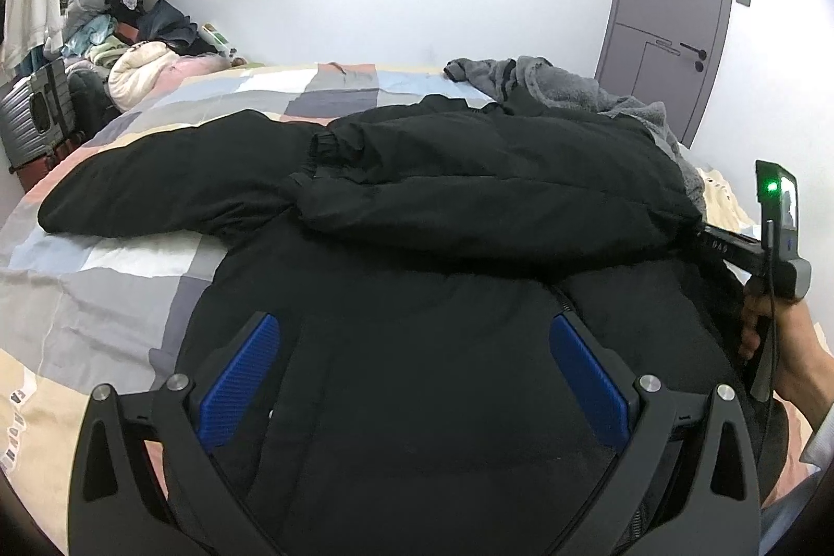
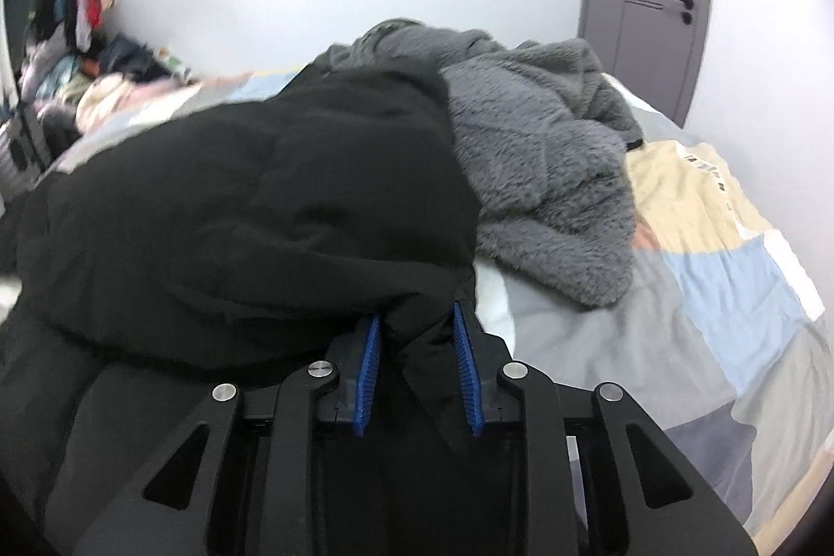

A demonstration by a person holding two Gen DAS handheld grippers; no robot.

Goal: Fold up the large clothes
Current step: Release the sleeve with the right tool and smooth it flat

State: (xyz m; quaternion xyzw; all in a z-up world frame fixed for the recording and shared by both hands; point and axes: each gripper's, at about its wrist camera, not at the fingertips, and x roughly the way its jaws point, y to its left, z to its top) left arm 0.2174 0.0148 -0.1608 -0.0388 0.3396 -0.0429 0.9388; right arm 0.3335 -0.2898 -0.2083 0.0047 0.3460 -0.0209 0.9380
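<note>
A large black padded jacket (image 1: 417, 201) lies spread across the patchwork bed quilt (image 1: 104, 274), with one sleeve folded across its body. My left gripper (image 1: 414, 363) hovers open over the jacket's near part, its blue pads (image 1: 240, 379) wide apart with nothing pinched between them. In the right wrist view my right gripper (image 2: 417, 337) has its blue pads (image 2: 370, 347) drawn close on a fold at the black jacket's (image 2: 260, 201) right edge. From the left wrist view, that right gripper's body (image 1: 730, 243) and the hand (image 1: 756, 326) holding it show at the jacket's right side, fingertips hidden by fabric.
A grey fleece garment (image 2: 547, 170) is heaped just beyond the jacket at the far right of the bed. A pile of clothes (image 1: 140, 56) and a suitcase (image 1: 31, 113) stand at the far left. A grey door (image 1: 672, 9) is in the back wall.
</note>
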